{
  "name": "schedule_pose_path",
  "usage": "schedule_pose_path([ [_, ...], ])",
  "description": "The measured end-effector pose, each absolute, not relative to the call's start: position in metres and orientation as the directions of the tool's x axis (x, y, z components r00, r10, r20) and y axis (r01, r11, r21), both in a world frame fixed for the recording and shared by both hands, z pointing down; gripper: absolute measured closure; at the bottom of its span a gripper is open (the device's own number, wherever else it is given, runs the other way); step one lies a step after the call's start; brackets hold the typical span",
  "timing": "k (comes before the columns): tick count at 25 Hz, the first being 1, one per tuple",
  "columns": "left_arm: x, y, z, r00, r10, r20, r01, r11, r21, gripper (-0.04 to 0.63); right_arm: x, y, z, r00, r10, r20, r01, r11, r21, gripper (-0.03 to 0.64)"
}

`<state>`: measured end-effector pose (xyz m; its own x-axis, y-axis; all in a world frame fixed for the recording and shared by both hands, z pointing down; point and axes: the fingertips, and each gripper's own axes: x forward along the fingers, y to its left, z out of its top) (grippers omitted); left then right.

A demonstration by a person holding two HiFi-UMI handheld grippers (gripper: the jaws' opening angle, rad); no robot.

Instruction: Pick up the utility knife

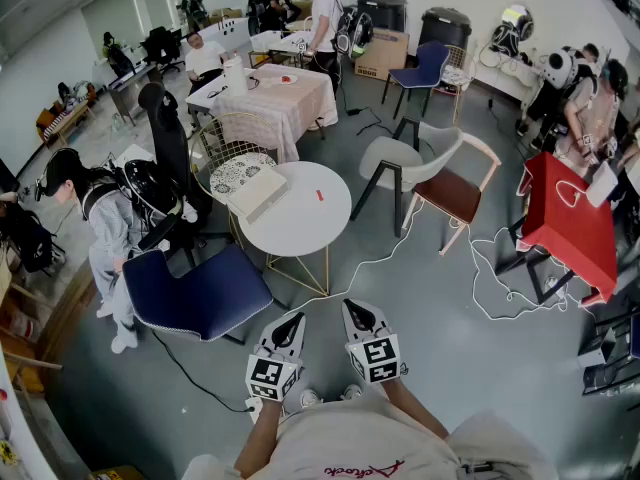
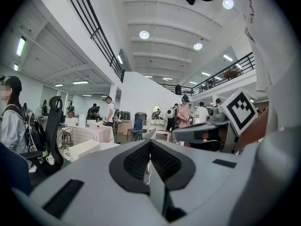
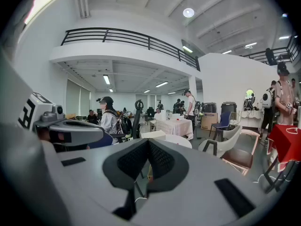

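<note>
A small red item that looks like the utility knife [image 1: 320, 195] lies on the round white table [image 1: 300, 230], ahead of me and well beyond both grippers. A white box [image 1: 258, 194] sits on the same table to its left. My left gripper [image 1: 296, 318] and right gripper [image 1: 352, 306] are held side by side low in the head view, above the grey floor and short of the table. Both point forward with jaws together and nothing between them. The left gripper [image 2: 150, 160] sees the right one beside it, and the right gripper [image 3: 148, 160] looks toward the table.
A blue padded chair [image 1: 195, 293] stands just left of the grippers, with a person in grey [image 1: 105, 223] beside it. Two chairs [image 1: 430, 178] stand right of the table and a red table [image 1: 570, 223] farther right. White cables [image 1: 500, 268] trail over the floor.
</note>
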<state>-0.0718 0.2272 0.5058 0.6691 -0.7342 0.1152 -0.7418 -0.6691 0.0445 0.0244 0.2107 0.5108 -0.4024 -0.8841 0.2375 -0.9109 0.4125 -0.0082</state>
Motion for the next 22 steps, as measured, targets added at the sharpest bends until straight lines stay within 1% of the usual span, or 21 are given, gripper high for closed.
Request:
schedule_pose_path([
  [13,-0.067,0.236,0.508,0.655,-0.745,0.128,-0.753,-0.657,0.03,0.583,0.028,0.223,0.511,-0.426,-0.876,0.227,-0.902,0.432,-0.027,0.601],
  [17,-0.062,0.237,0.512,0.65,-0.748,0.134,-0.758,-0.652,0.036,0.583,0.036,0.226,0.512,-0.437,-0.874,0.211,-0.898,0.436,-0.053,0.6],
  [22,-0.046,0.239,0.516,0.66,-0.735,0.152,-0.746,-0.665,0.024,0.583,0.052,0.228,0.514,-0.42,-0.884,0.204,-0.907,0.419,-0.051,0.6],
])
